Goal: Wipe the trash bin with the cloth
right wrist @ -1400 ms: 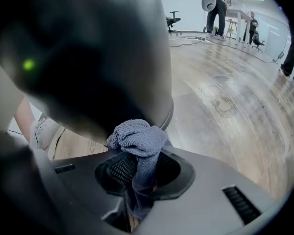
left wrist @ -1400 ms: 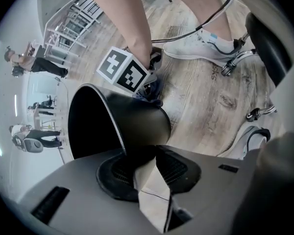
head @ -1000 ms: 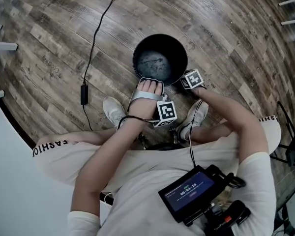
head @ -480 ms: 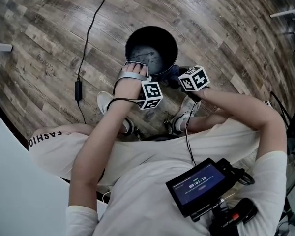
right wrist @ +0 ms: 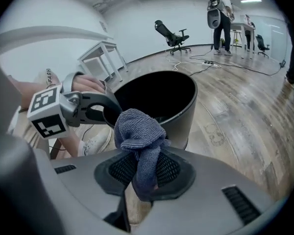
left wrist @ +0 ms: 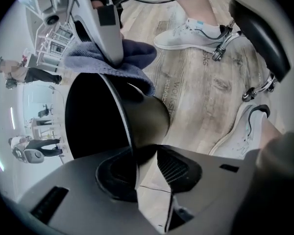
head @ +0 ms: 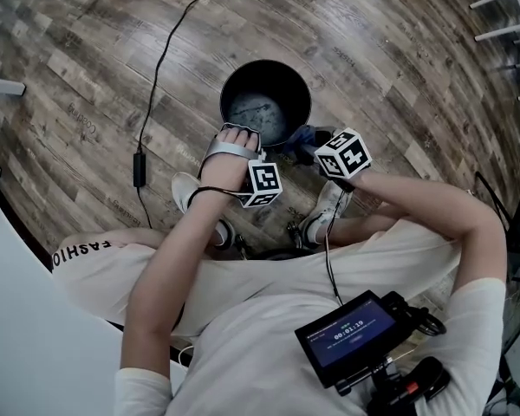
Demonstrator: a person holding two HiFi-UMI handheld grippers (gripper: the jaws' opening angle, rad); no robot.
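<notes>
Left gripper point(left wrist: 146, 166) jaws, just closing, clamped on trash bin point(head: 269, 107) rim; right gripper point(right wrist: 137, 180) jaws clamped on cloth point(right wrist: 137, 131)

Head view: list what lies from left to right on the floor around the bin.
black cable → left tool, jaws just closed further, with the trash bin rim between them → cloth, pinched in the right tool

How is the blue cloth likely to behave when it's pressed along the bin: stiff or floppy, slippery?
Probably floppy: the cloth bunches and droops where the right claw pinches it. Likely light and grippy rather than slippery, judging by its nubby weave. It should fold against the trash bin rim rather than shove it.
</notes>
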